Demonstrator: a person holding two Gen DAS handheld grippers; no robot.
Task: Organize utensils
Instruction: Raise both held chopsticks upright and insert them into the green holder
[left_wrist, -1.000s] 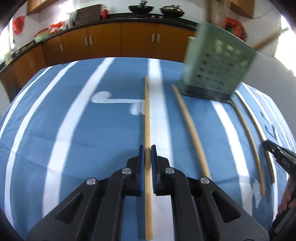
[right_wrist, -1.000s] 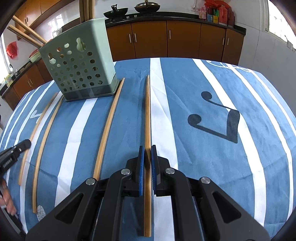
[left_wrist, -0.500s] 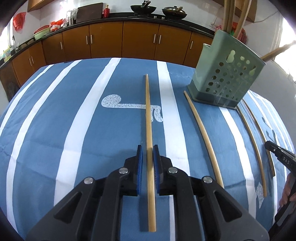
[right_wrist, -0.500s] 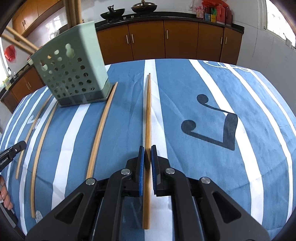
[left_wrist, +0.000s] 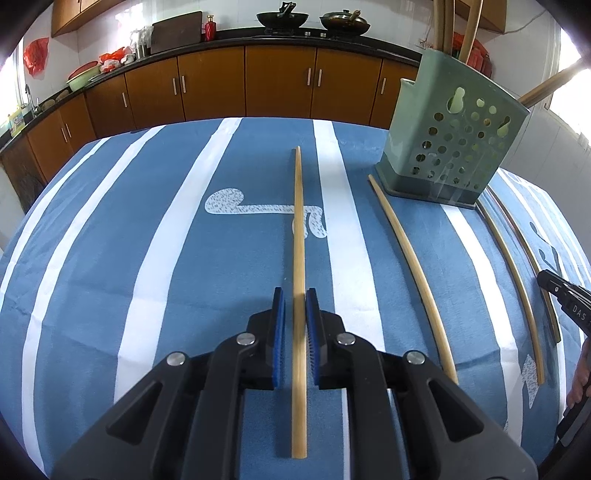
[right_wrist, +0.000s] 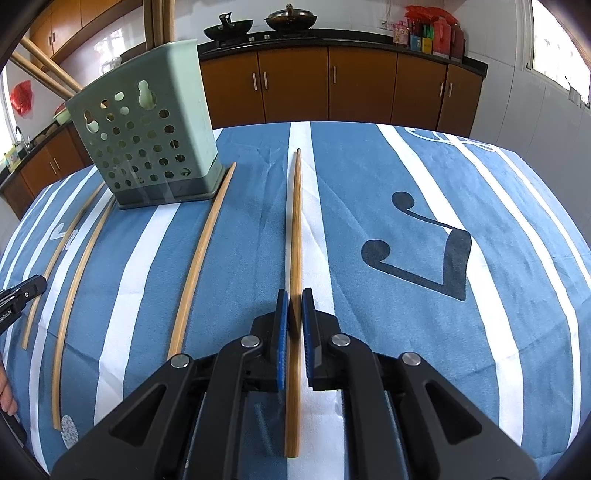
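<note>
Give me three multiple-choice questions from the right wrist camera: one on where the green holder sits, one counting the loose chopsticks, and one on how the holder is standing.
1. Where is the green holder relative to the chopstick between the right gripper's fingers?
A. To its left
B. To its right
C. On top of it

2. How many other chopsticks lie loose on the cloth?
A. One
B. Three
C. Six

3. How is the holder standing?
A. Tipped on its side
B. Upside down
C. Upright, with sticks in it

Answers:
1. A: the green holder stands left of the chopstick in the right gripper.
2. B: three loose chopsticks lie on the cloth, all on the left side.
3. C: its base rests flat and sticks rise from its top.
</note>
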